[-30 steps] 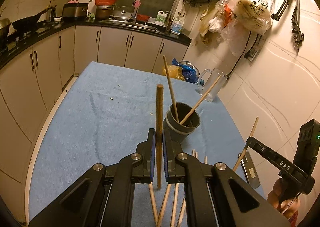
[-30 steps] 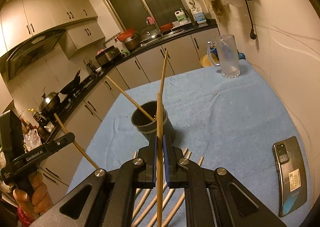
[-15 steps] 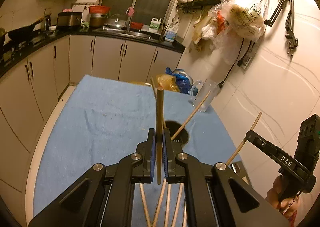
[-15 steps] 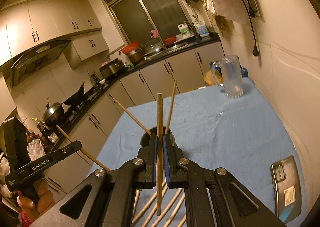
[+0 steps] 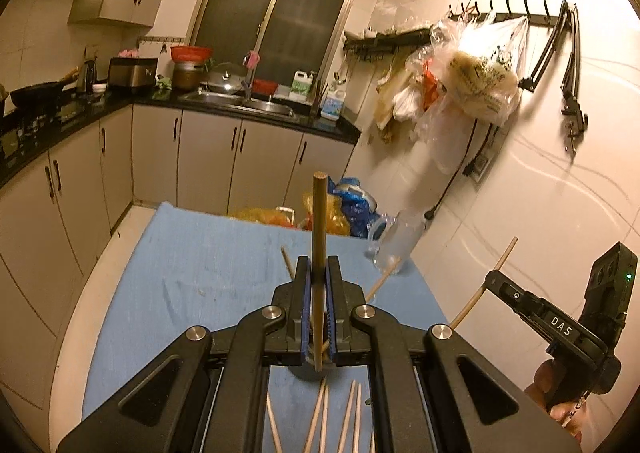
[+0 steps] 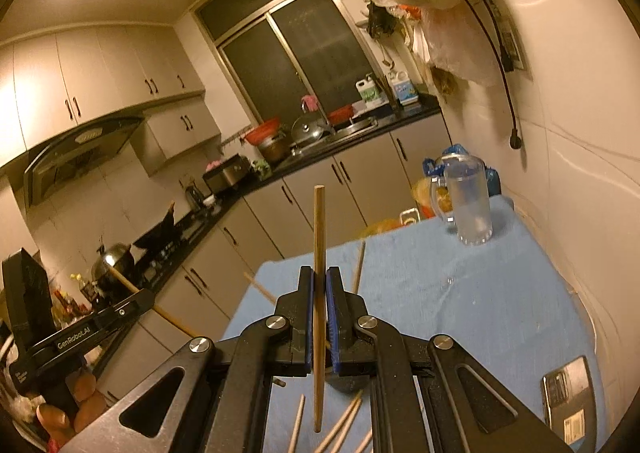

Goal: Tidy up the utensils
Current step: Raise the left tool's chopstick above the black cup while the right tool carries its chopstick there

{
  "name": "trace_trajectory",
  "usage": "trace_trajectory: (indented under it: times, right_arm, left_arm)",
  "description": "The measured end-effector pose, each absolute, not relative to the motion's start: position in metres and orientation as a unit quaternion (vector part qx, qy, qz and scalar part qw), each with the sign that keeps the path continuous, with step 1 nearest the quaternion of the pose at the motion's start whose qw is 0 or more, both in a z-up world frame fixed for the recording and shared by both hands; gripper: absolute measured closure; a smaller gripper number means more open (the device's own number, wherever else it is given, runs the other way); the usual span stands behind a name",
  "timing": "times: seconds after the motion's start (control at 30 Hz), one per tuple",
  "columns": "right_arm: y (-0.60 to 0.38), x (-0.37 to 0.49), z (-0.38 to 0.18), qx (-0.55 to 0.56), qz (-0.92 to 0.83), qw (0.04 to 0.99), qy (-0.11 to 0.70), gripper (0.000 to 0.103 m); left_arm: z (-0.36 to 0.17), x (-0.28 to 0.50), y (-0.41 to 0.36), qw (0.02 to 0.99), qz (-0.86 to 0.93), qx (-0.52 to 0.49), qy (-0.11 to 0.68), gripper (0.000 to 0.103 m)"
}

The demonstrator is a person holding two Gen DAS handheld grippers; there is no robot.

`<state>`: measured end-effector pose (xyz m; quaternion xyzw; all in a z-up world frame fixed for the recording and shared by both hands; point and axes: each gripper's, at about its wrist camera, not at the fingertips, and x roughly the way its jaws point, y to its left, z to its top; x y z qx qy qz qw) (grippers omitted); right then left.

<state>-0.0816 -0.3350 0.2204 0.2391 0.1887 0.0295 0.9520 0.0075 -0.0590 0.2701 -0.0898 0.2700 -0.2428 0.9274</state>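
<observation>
In the left wrist view my left gripper [image 5: 319, 279] is shut on a wooden chopstick [image 5: 319, 221] that stands upright between the blue pads. In the right wrist view my right gripper [image 6: 319, 281] is shut on another upright chopstick [image 6: 319, 237]. Both hang above the blue tablecloth [image 5: 192, 277]. The dark cup is hidden behind the jaws; only the tips of its two chopsticks [image 5: 382, 279] [image 6: 359, 267] show. Several loose chopsticks [image 5: 324, 413] [image 6: 340, 425] lie on the cloth below. Each view shows the other gripper at its side, right gripper [image 5: 491, 277] and left gripper [image 6: 144, 299], each with its chopstick.
A glass mug [image 6: 468, 205] stands at the table's far right corner by the wall. A phone [image 6: 568, 393] lies near the right edge. Plastic bags [image 5: 344, 209] sit beyond the far edge. Cabinets and a counter [image 5: 240, 105] run along the left and back.
Both grippers have risen with their chopsticks and tilted up. The cup has dropped out of sight behind the jaws and more of the kitchen wall and window shows.
</observation>
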Motion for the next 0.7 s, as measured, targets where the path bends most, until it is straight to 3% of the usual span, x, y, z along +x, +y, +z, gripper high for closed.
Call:
trace_trajectory:
  times: [0.37,0.7]
  right_arm:
    - [-0.351,-0.042,0.238,0.257,0.012,0.951,0.174,0.096]
    - [-0.356,-0.003,0.215,0.263,-0.007,0.944,0.199,0.096]
  left_arm:
    - [0.272,0.041,-0.074,0.925,-0.248,-0.107,0.269,0.097]
    - [0.244,0.063,-0.082,0.917,-0.247,-0.108,0.295,0.097]
